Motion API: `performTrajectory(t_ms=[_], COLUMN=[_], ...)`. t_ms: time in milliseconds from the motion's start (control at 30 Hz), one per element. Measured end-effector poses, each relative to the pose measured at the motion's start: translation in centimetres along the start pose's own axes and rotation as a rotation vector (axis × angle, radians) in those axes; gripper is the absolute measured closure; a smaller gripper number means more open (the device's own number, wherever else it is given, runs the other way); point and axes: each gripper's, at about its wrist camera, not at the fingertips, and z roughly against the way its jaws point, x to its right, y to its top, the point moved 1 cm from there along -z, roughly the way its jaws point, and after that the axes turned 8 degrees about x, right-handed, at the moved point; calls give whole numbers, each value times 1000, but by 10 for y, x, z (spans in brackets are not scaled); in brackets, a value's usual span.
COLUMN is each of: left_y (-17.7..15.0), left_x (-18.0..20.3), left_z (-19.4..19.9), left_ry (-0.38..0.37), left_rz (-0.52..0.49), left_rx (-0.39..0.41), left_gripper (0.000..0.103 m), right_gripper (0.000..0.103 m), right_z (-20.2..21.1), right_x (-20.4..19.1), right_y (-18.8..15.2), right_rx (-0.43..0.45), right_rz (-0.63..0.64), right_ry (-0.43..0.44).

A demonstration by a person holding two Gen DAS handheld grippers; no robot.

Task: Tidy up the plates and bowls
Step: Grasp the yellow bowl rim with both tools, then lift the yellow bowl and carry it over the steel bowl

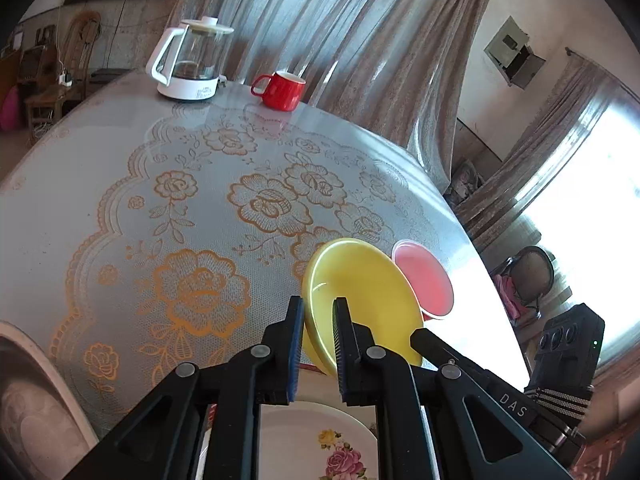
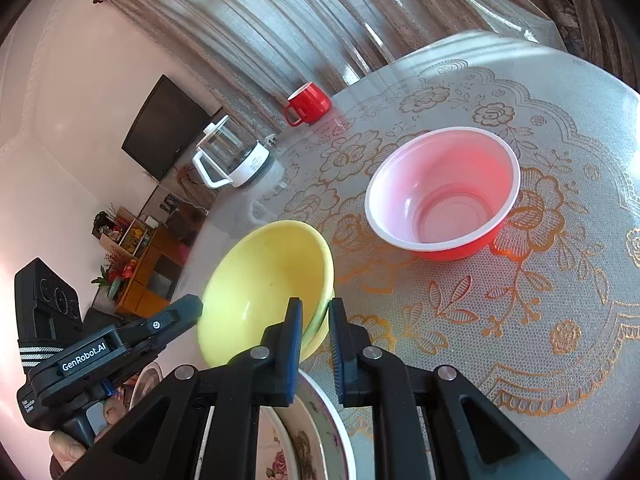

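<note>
Both of my grippers have the yellow bowl [image 1: 360,296] pinched by its rim and held tilted above the lace-patterned table [image 1: 168,208]. The left gripper [image 1: 318,344] has its jaws narrowed onto the near edge, one finger inside the bowl and one outside; the right gripper [image 2: 314,344] clamps the opposite rim the same way (each tool shows at the edge of the other's view). Directly beneath the bowl sit white floral plates [image 1: 312,444], partly hidden by my fingers. Just beyond, a red bowl with a white inside [image 2: 444,190] stands upright on the cloth, apart from the yellow one. At the table's far side, a red mug [image 1: 282,90] stands near a glass kettle [image 1: 192,62].
</note>
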Motion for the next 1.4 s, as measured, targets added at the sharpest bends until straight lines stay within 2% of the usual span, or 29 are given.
performTrajectory(t_ms=[333,600,967,1400], left_y=[-9,-28,-56,-76], left_x=[-18,-55,-121,-162], left_z=[61,108,158,196], left_ry=[0,27,120,179], left_rz=[32,98,211,298], left_rx=[94,158,205,265], left_gripper=[89,86,86,86], right_gripper=[91,91,91,91], right_z=[9,0,-25,-43], right_x=[-39,-79,-139,-191], right_y=[-13,-38,-84,-121], right_rx=[-7,-57,-153,-229], right_rz=[49,115,227,331], right_ry=[46,95,152,213])
